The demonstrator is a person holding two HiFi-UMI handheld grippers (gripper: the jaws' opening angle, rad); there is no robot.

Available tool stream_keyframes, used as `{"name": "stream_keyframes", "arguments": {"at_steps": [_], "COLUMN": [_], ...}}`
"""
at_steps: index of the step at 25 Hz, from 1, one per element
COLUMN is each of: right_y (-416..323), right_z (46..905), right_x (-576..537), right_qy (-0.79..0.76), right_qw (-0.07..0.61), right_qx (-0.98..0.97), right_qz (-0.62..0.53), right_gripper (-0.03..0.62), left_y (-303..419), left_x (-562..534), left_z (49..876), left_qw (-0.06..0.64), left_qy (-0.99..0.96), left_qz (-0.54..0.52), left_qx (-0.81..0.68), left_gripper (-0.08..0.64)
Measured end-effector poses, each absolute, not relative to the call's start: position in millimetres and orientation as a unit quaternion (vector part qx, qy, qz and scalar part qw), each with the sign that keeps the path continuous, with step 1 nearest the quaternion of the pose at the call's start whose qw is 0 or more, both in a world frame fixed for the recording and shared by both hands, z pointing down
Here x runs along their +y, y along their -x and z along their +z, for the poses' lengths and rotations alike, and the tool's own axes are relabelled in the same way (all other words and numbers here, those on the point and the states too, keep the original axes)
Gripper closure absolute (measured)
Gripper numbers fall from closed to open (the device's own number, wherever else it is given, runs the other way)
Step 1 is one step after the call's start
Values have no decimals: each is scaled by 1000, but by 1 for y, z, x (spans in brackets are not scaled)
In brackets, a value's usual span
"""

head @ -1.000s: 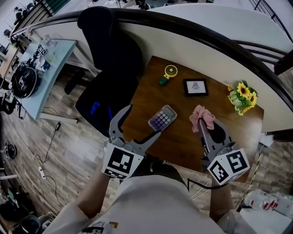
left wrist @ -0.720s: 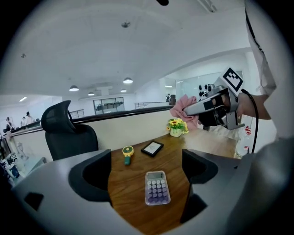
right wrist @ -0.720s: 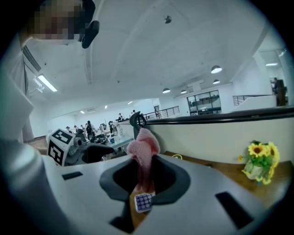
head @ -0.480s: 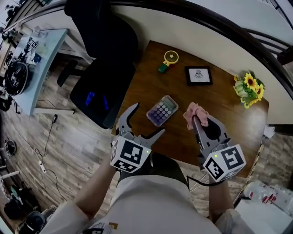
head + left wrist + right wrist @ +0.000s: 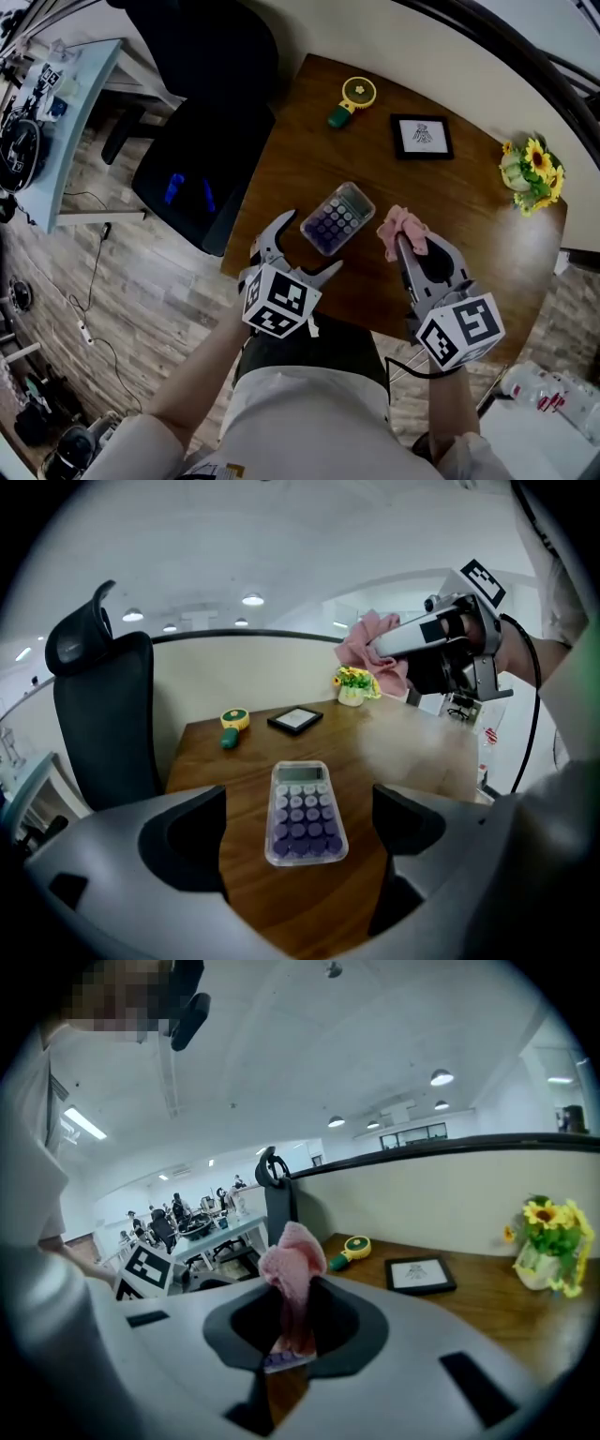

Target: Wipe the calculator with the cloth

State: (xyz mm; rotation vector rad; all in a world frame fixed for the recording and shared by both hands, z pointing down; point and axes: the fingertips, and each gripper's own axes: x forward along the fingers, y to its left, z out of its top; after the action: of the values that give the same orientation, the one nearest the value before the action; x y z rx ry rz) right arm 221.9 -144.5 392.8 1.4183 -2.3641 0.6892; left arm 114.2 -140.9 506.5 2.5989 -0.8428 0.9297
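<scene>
Closest in, the person's pale shirt fills the bottom of the head view. The left gripper (image 5: 307,244) hovers at the near left edge of the dark wooden table (image 5: 473,258), its jaws spread wide with nothing clasped. Just ahead of them, in line with the gap and untouched, the purple-keyed calculator (image 5: 337,217) lies flat. To its right, the right gripper (image 5: 401,246) has its jaws pinched together on a bunched pink cloth (image 5: 404,226), held near the calculator but apart from it.

Bare wood runs right of the cloth and on to the far edge. There sit a yellow and green handheld item (image 5: 349,99), a small black picture frame (image 5: 422,137) and a pot of sunflowers (image 5: 531,175), well spaced. A curved pale partition (image 5: 394,47) borders the table's far side. A black office chair (image 5: 202,112) stands against the left edge, with plank flooring (image 5: 122,309) and a pale blue desk (image 5: 58,122) beyond.
</scene>
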Motion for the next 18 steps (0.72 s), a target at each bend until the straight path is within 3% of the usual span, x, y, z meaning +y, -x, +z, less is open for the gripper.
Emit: {"name": "stream_keyframes", "arguments": {"at_steps": [9, 18], "right_y": [-218, -218], "right_z": [441, 472], "right_x": [-145, -141], "right_qy": [-491, -487], "right_qw": [160, 175], "right_qx": [-816, -810], "right_qz": [261, 276], "right_gripper": [537, 537], "left_y": [-127, -128], "left_x": [-127, -133], "left_z": [587, 613], "left_qw": [158, 178], "left_qy": [-880, -867], "left_qz": [370, 377], "left_qx": [-255, -275], "left_gripper": [94, 94]}}
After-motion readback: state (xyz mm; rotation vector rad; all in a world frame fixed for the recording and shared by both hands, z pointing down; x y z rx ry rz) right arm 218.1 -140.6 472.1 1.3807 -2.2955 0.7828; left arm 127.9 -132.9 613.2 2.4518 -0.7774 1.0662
